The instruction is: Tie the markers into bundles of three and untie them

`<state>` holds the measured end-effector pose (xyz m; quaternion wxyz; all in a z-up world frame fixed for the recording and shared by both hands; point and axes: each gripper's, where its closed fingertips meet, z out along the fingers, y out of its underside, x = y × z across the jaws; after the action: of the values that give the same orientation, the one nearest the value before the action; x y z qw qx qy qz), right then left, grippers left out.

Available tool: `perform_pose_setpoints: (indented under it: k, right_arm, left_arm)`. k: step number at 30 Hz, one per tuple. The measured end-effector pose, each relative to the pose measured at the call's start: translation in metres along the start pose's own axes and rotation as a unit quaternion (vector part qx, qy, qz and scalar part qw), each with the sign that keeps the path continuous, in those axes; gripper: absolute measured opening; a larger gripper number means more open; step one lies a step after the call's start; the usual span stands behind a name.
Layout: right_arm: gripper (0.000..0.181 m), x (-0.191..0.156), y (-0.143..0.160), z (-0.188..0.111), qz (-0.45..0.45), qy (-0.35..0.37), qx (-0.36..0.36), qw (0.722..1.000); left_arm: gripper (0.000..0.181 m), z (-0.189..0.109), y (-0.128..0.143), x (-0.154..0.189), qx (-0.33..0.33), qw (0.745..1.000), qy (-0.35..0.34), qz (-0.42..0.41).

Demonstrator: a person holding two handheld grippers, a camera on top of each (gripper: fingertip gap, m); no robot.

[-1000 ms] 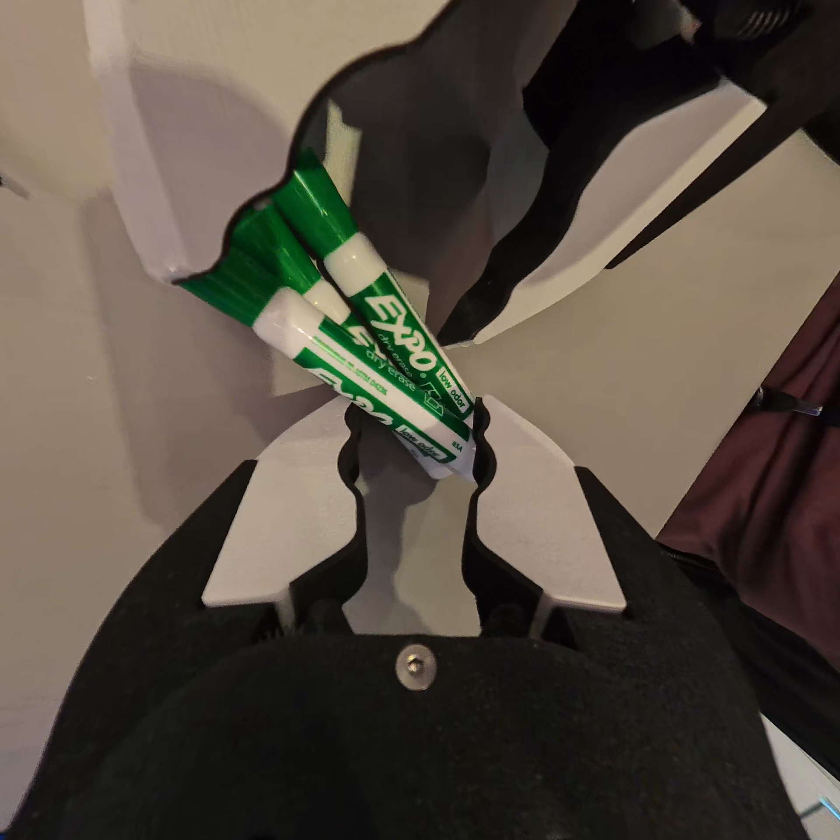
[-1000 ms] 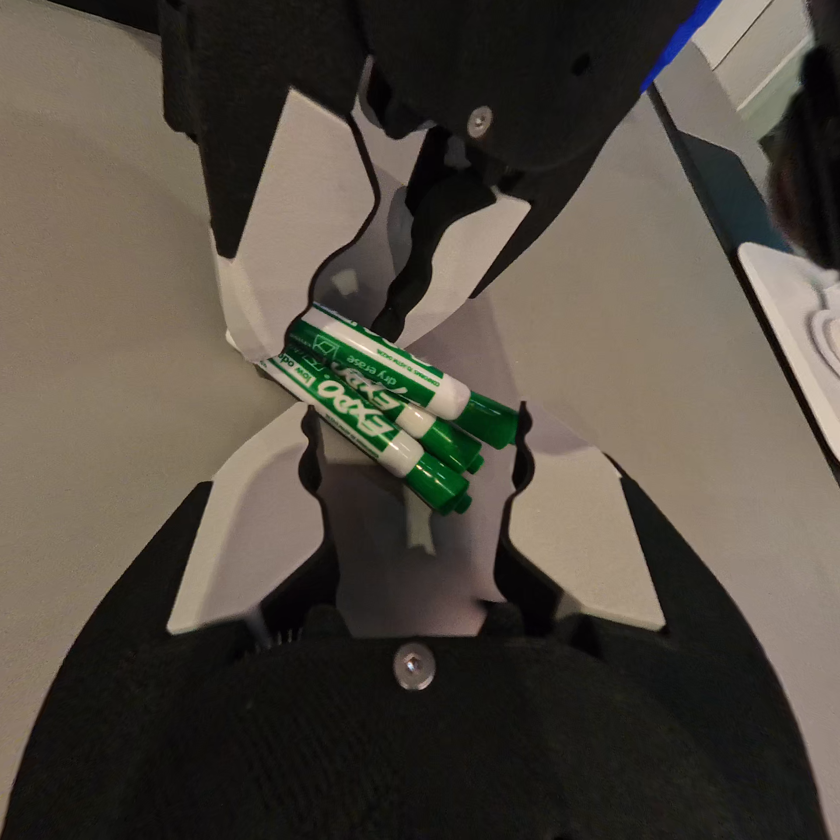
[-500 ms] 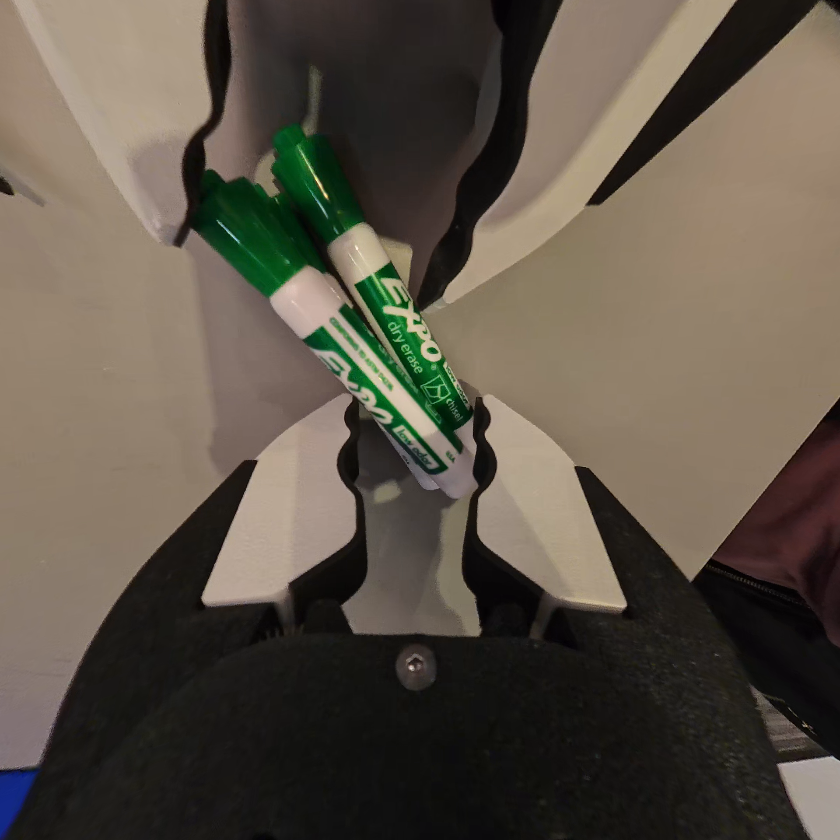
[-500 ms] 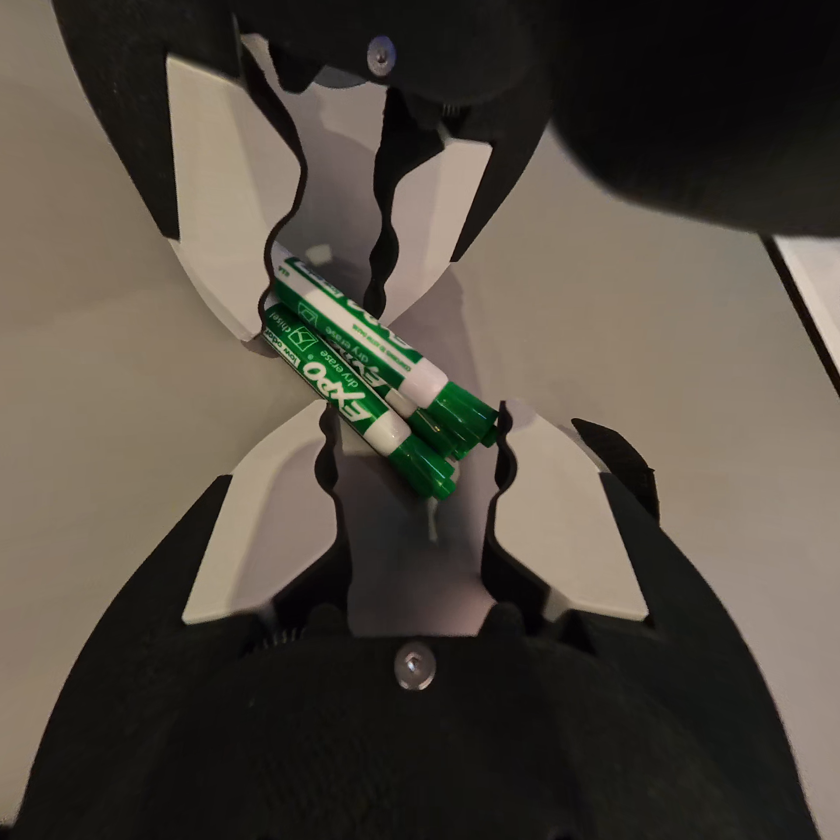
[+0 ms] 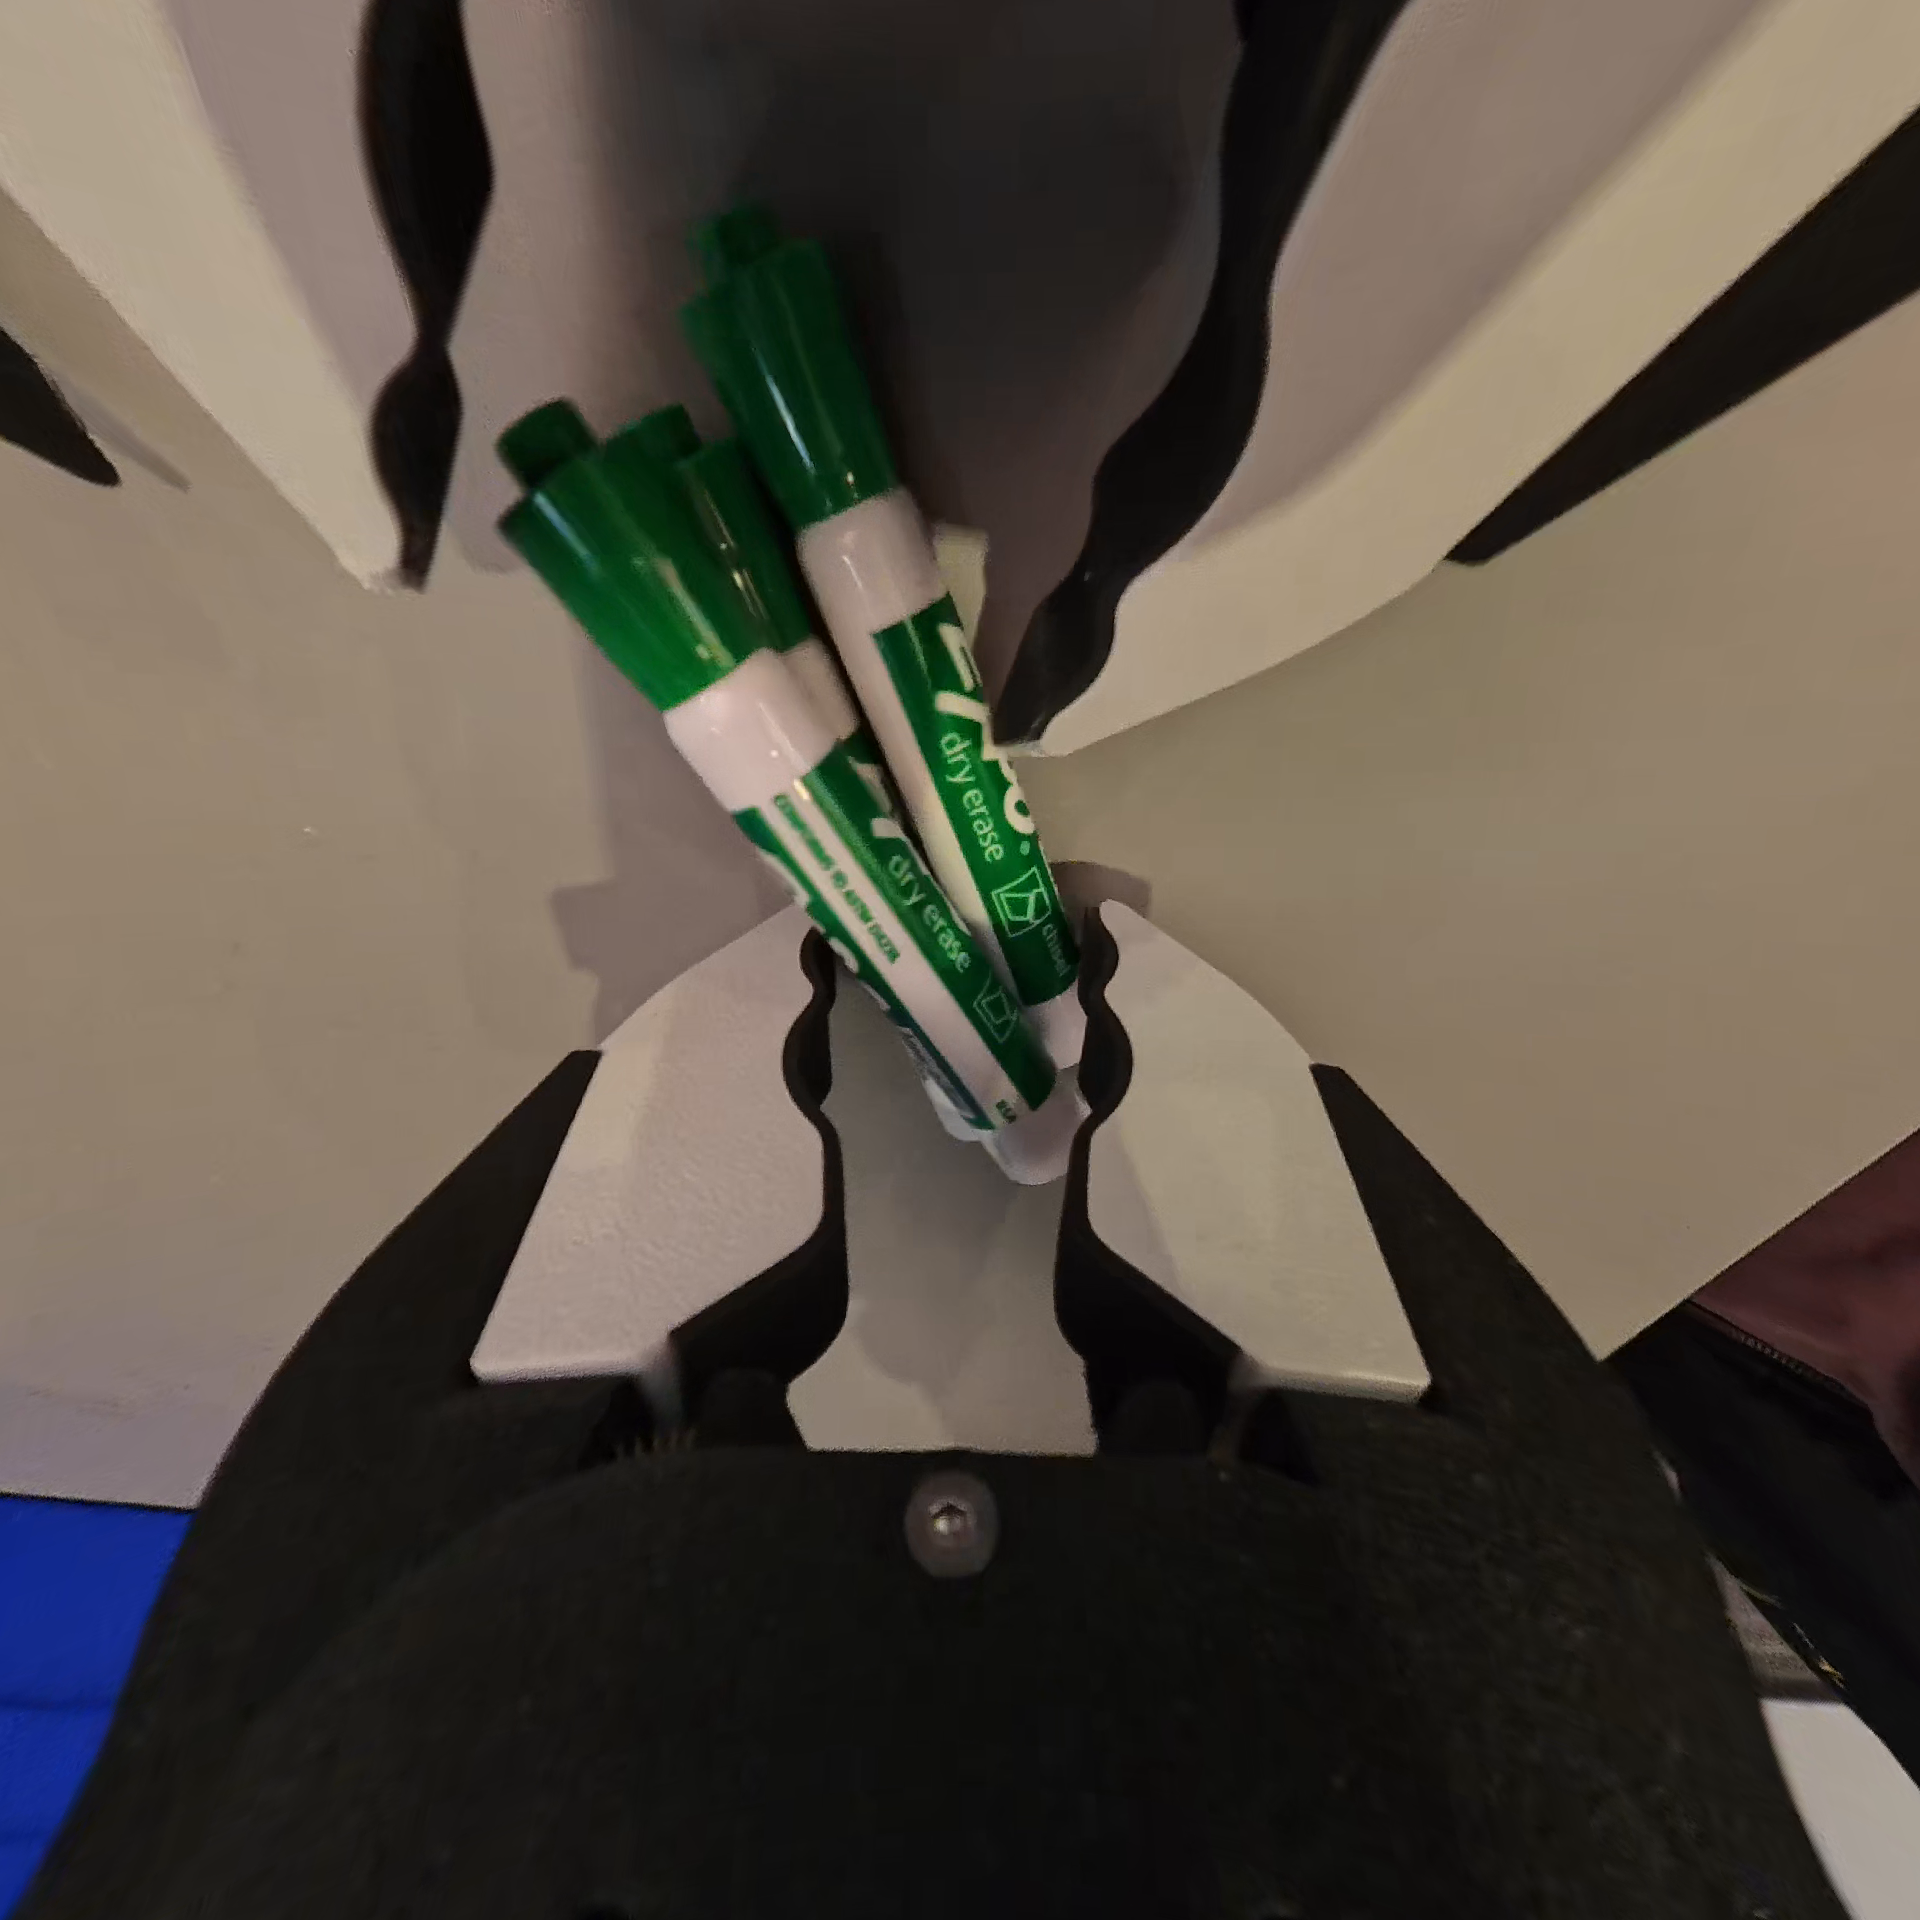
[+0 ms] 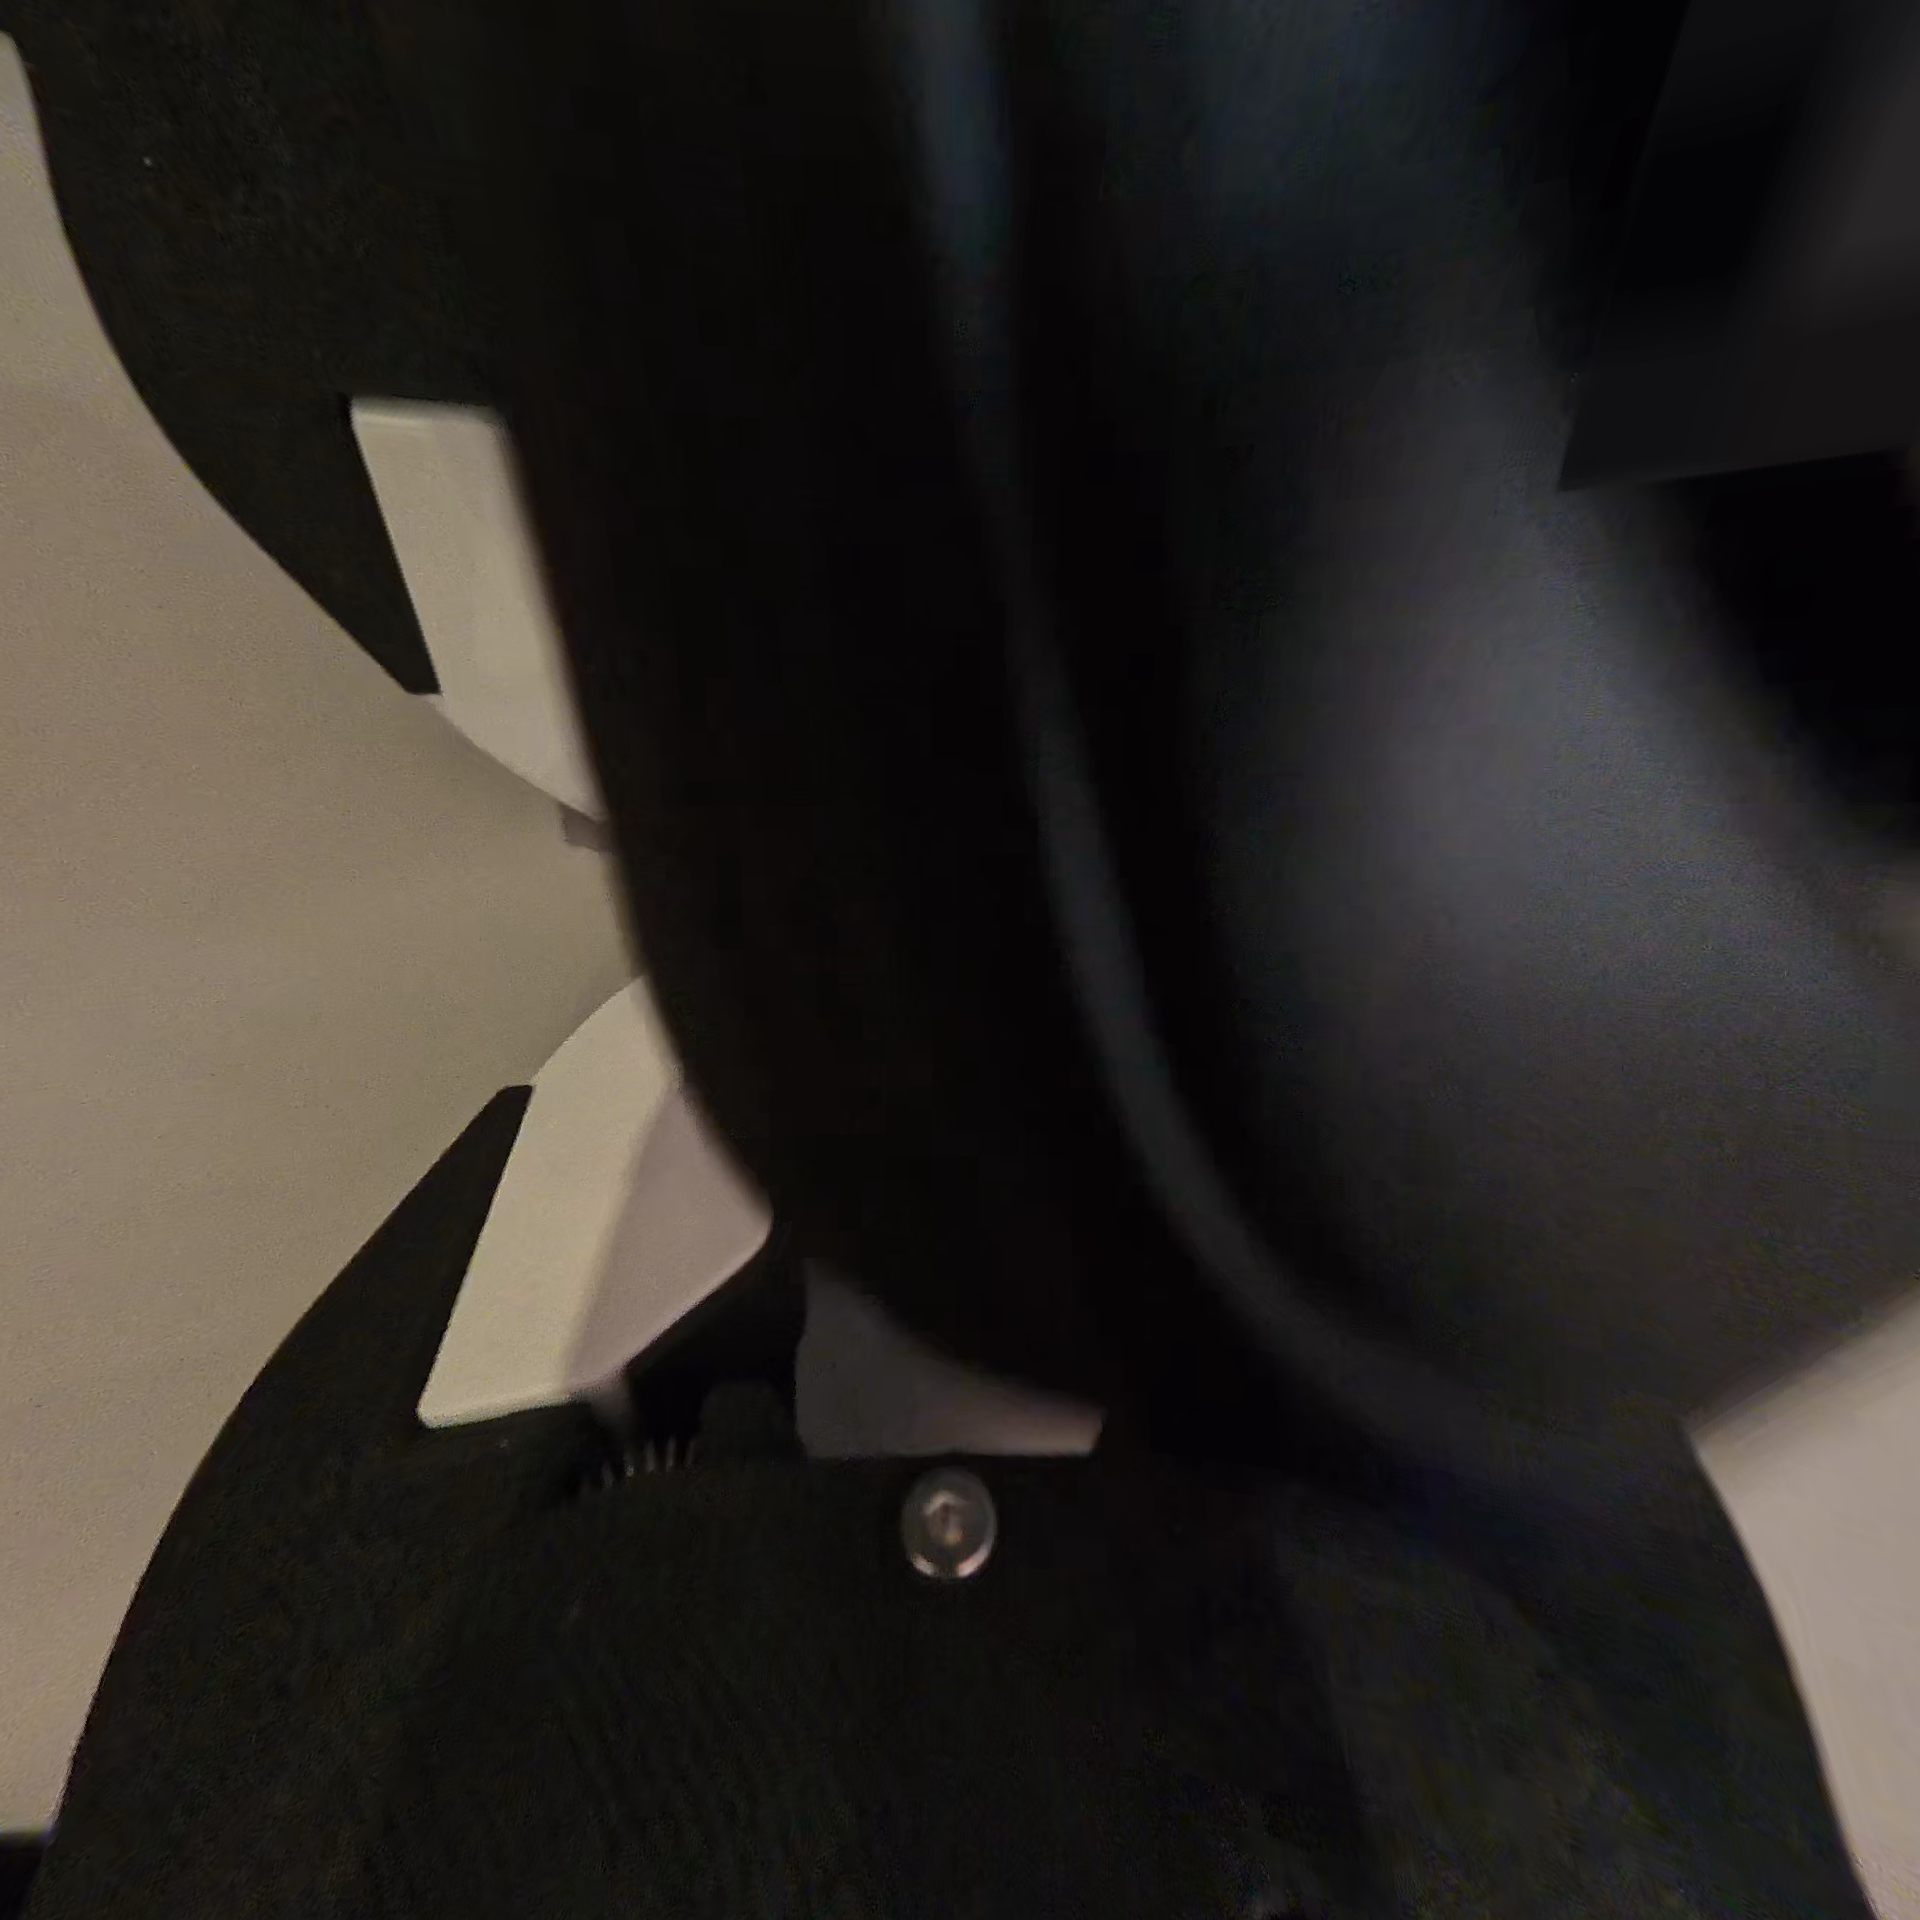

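We grip three green-capped white plastic markers (image 5: 873, 790) by their tails in the left claw (image 5: 951, 997).
Keep it clamped and level; the right claw (image 5: 717, 623) stands wide around the caps, though its own view is blocked.

Three green markers (image 5: 862, 790) and two pairs of tongs show.

Glossy green plastic caps on smooth white-barrelled markers (image 5: 862, 790), matt black grainy left gripper (image 5: 951, 997) body, shiny metal screw (image 5: 951, 1527), smooth matt table (image 5: 260, 883)
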<state>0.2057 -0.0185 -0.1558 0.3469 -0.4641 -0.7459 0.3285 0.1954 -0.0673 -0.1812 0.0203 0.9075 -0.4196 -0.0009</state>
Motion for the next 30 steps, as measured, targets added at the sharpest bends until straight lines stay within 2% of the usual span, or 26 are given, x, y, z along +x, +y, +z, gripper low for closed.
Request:
perform_pose_setpoints:
  k: [1, 10, 14, 19, 22, 24, 30]
  right_arm:
    - [0.07, 0.001, 0.0, -0.001, 0.004, 0.0, 0.002, 1.0]
    - [0.055, -0.002, 0.027, -0.016, 0.049, -0.026, -0.064, 0.996]
    - [0.051, -0.011, 0.025, -0.019, 0.084, -0.05, -0.076, 0.992]
    - [0.045, -0.006, 0.022, -0.028, 0.111, -0.024, -0.107, 0.988]
    - [0.036, -0.01, 0.028, -0.035, 0.137, -0.028, -0.145, 0.98]
    - [0.022, -0.012, 0.034, -0.039, 0.14, -0.028, -0.169, 0.975]
    - [0.016, -0.011, 0.041, -0.035, 0.184, -0.029, -0.169, 0.968]
  left_arm:
    - [0.043, 0.0, 0.0, -0.001, 0.006, 1.0, -0.002, -0.001]
    - [0.04, 0.0, 0.0, -0.002, 0.019, 1.0, -0.004, -0.01]
    - [0.04, 0.0, -0.001, -0.002, 0.039, 0.999, 0.0, -0.015]
    - [0.039, -0.001, -0.001, -0.002, 0.056, 0.998, 0.017, -0.025]
    - [0.039, -0.001, -0.001, -0.002, 0.063, 0.998, 0.01, -0.015]
    - [0.04, -0.001, -0.001, -0.002, 0.061, 0.998, 0.007, -0.01]
    - [0.04, -0.001, 0.0, -0.002, 0.057, 0.998, 0.011, -0.007]
